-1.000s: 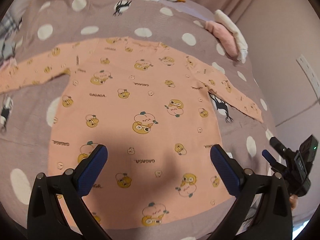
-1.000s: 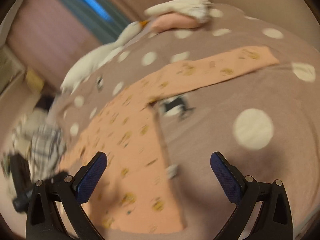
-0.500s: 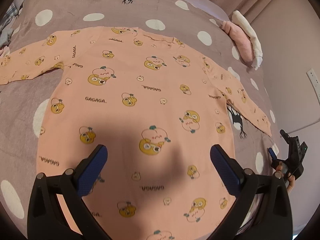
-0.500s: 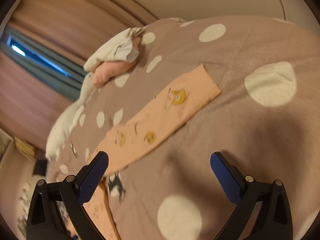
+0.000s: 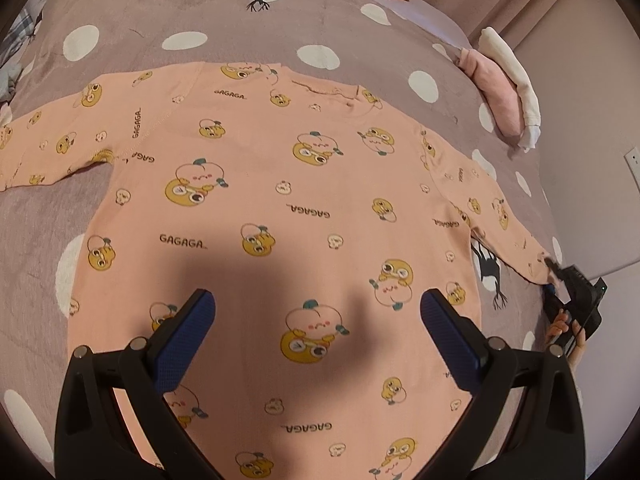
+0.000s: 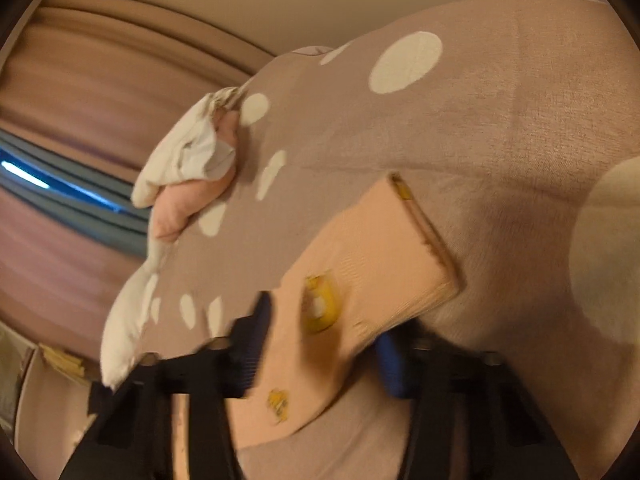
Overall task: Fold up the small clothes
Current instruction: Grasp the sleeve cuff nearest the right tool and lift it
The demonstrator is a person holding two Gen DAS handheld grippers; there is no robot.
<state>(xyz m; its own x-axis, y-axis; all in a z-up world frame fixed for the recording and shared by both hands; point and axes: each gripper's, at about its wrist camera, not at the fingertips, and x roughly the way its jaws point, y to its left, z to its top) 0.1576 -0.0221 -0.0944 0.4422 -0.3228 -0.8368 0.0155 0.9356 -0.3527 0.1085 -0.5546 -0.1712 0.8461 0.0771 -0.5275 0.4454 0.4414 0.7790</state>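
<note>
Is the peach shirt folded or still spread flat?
Spread flat: the peach shirt lies open on the bedspread, both sleeves out.

Black left claw (image 5: pixel 318 328) with blue ribbed pads (image 5: pixel 450 338).

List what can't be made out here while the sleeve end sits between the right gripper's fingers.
- Shirt hem: left wrist view, cut off by the frame edge and the left gripper.
- Far sleeve end: same view, runs off the edge.
- Right gripper pad contact on the sleeve: right wrist view, motion-blurred as the jaws close around it.
</note>
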